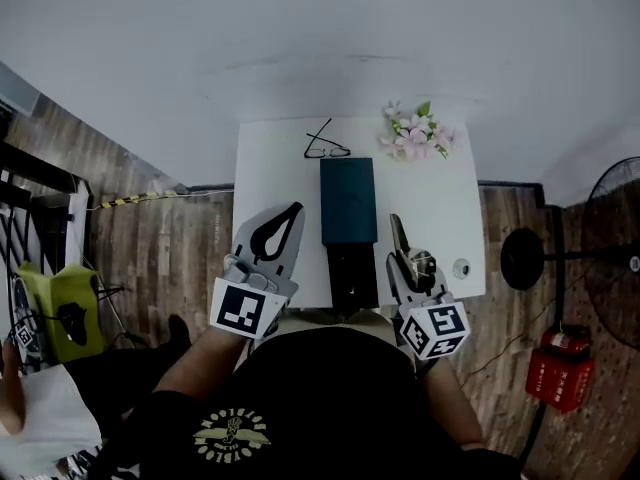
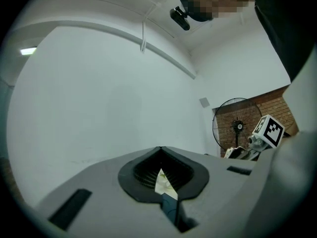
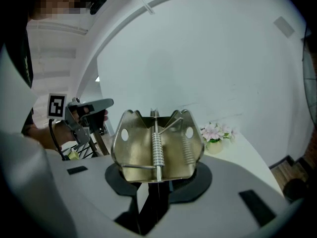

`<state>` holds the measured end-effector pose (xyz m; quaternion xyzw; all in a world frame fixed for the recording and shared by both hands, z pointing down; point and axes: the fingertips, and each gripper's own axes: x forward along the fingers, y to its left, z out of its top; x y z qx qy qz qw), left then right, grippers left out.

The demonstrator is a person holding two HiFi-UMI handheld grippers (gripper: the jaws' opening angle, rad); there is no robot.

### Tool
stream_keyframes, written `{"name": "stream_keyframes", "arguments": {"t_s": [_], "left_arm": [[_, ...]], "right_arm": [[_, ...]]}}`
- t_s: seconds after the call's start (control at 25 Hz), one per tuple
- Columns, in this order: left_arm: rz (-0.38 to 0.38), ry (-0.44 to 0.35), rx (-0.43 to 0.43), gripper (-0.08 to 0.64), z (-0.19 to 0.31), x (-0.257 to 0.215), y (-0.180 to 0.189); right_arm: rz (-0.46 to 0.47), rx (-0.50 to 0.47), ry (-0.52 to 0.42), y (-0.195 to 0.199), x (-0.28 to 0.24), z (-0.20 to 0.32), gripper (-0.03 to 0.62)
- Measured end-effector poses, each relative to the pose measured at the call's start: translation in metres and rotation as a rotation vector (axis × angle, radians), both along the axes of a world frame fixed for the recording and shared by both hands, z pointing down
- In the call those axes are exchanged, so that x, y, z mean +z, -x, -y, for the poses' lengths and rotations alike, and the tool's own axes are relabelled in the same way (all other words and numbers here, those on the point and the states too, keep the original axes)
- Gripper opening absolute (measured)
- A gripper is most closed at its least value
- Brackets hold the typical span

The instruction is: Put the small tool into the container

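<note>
Mid-carry: right gripper (image 3: 157, 180) jaws part-open, clamping brassy spring-loaded metal clip (image 3: 156, 147), near dark teal rectangular container (image 1: 348, 200). Left gripper (image 2: 161, 150) jaws closed, empty. Next, probably: bring clip over container, release.

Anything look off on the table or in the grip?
Nothing stands out. The right hand-held gripper holds the metal clip centred, the box lies square on the table, and the flowers stand upright.
</note>
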<state>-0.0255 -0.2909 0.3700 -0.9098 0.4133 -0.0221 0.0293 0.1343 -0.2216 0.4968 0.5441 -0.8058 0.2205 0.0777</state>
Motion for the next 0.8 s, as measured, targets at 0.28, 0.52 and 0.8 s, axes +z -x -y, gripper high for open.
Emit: {"name": "stream_keyframes", "arguments": {"t_s": [0.28, 0.52, 0.8], "left_arm": [[-0.008, 0.000, 0.081, 0.006, 0.012, 0.005, -0.001], [0.003, 0.006, 0.127, 0.006, 0.021, 0.013, -0.003], [-0.002, 0.008, 0.139, 0.006, 0.025, 0.015, 0.004]], "right_arm": [[-0.001, 0.035, 0.068, 0.015, 0.031, 0.000, 0.109], [-0.040, 0.014, 0.138, 0.028, 0.063, -0.003, 0.109], [-0.036, -0.029, 0.240, 0.051, 0.112, -0.010, 0.109]]}}
